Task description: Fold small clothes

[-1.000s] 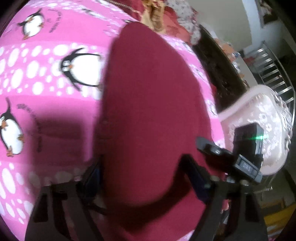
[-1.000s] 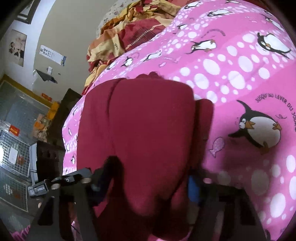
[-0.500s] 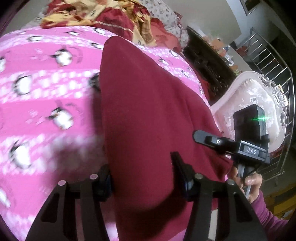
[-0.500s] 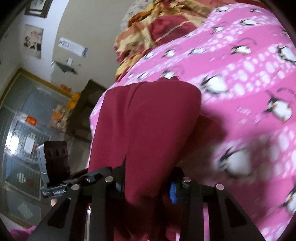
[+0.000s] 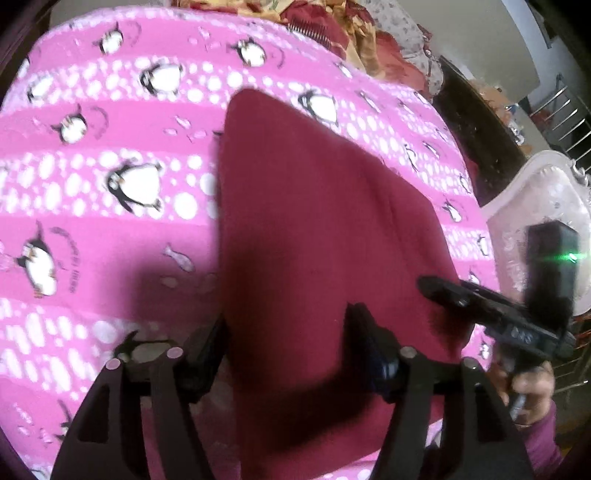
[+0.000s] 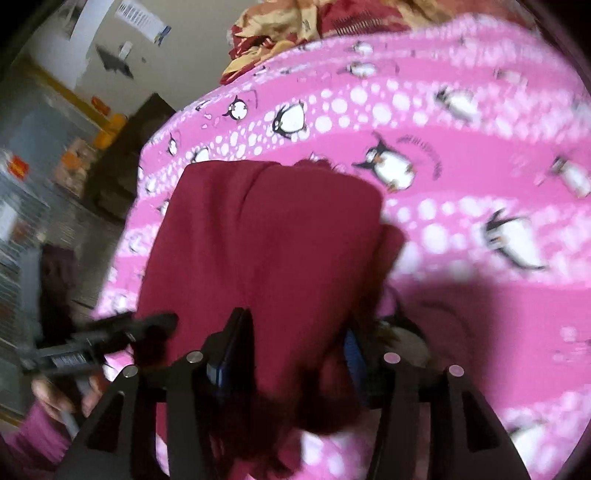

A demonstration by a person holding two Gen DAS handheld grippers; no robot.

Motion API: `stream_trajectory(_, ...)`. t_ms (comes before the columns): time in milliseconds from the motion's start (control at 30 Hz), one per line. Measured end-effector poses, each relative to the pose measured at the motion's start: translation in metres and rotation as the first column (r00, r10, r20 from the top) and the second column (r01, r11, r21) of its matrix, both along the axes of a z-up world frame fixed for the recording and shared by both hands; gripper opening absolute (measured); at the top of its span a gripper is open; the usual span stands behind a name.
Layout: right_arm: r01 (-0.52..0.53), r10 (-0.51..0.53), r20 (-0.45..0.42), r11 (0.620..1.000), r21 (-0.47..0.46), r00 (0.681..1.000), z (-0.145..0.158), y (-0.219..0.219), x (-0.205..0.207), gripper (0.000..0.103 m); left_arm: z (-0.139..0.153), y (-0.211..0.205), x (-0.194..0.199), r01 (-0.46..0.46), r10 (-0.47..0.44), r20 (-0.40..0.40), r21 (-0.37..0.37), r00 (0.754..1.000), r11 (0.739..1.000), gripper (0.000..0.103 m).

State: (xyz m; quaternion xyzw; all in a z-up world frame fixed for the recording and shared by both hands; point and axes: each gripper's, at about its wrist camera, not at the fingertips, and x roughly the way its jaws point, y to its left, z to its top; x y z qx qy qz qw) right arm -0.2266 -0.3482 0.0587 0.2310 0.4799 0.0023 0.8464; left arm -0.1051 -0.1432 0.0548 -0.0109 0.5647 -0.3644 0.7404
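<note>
Nearest to me, the left gripper (image 5: 286,332) has its jaws set apart on either side of the near hem of the maroon garment (image 5: 317,229), cloth filling the gap; whether they truly pinch it I cannot tell. The right gripper (image 6: 299,332) stands the same way at the same hem, its fingers straddling a bunched fold. From both, the garment runs straight away along the finger line, its long axis pointing toward the far edge, lying on the pink penguin blanket (image 5: 92,206). Both hands sit equally near, side by side, so I judge the coming fold carries the near hem forward. Beyond lies a rumpled red-and-yellow quilt (image 6: 295,26).
</note>
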Motion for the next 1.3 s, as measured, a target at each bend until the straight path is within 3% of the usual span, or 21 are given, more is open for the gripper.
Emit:
stream_trajectory(67, -0.004, 0.003, -0.009, 0.995, -0.097, 1.0, 0.014, 0.004, -0.009, 0.056, 0.008, 0.008, -0.005, -0.02, 0.016, 0.079, 0.052, 0.997, 0.998, 0.07)
stream_trajectory(167, 0.006, -0.007, -0.004, 0.987, -0.158, 1.0, 0.026, 0.009, -0.021, 0.056, 0.019, 0.01, -0.014, -0.053, 0.034, 0.178, 0.107, 0.983, 0.993, 0.073)
stream_trajectory(400, 0.057, -0.051, 0.03, 0.959, -0.277, 0.998, 0.044, 0.036, -0.043, 0.064, 0.038, 0.017, -0.037, -0.108, 0.058, 0.305, 0.148, 0.951, 0.983, 0.074)
stream_trajectory(800, 0.107, -0.084, 0.094, 0.954, -0.281, 0.992, 0.071, 0.052, -0.065, 0.073, 0.056, 0.028, -0.05, -0.154, 0.097, 0.359, 0.134, 0.928, 0.979, 0.077)
stream_trajectory(1300, 0.17, -0.151, 0.089, 0.943, -0.287, 0.985, 0.061, 0.065, -0.054, 0.081, 0.063, 0.029, -0.056, -0.189, 0.124, 0.397, 0.129, 0.909, 0.973, 0.077)
